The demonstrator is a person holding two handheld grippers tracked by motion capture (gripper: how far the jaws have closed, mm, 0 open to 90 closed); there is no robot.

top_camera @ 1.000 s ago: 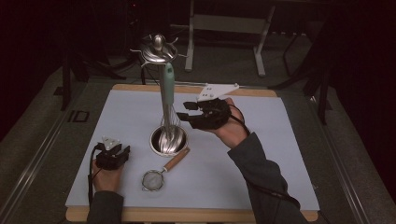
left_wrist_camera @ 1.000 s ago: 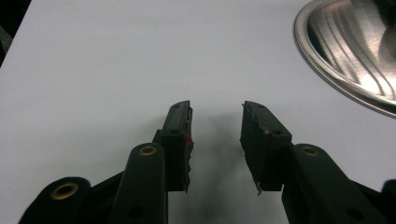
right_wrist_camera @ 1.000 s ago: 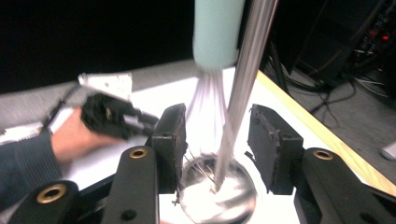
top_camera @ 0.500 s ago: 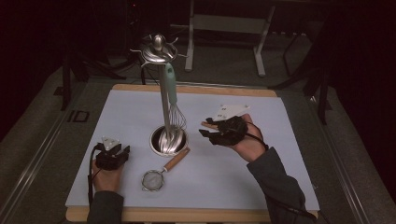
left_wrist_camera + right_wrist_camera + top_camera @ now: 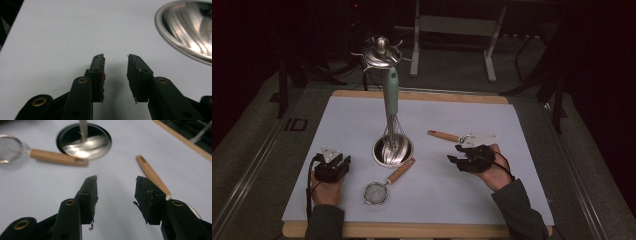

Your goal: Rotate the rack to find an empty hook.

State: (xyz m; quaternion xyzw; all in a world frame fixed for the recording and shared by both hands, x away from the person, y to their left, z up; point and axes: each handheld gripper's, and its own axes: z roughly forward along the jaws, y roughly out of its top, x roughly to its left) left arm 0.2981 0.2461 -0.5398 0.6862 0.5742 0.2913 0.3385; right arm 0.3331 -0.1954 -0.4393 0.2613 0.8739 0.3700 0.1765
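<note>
— How far along was the job?

— The whisk [image 5: 391, 107] already hung on the rack [image 5: 381, 52], its wires in the steel base [image 5: 393, 150]. The strainer [image 5: 387, 182] and a wooden-handled utensil [image 5: 443, 134] lay on the bench [image 5: 362, 120], not yet hung.

— And the tongs?

— Left tongs [image 5: 343, 161] had just narrowed slightly, gaping, empty. Right tongs [image 5: 458, 152] had widened, empty, just beside that utensil.

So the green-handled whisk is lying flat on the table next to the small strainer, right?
Not quite. The high view shows the whisk standing upright, its wires in the round metal holder, not lying flat. The small strainer does lie on the table nearby.
</note>
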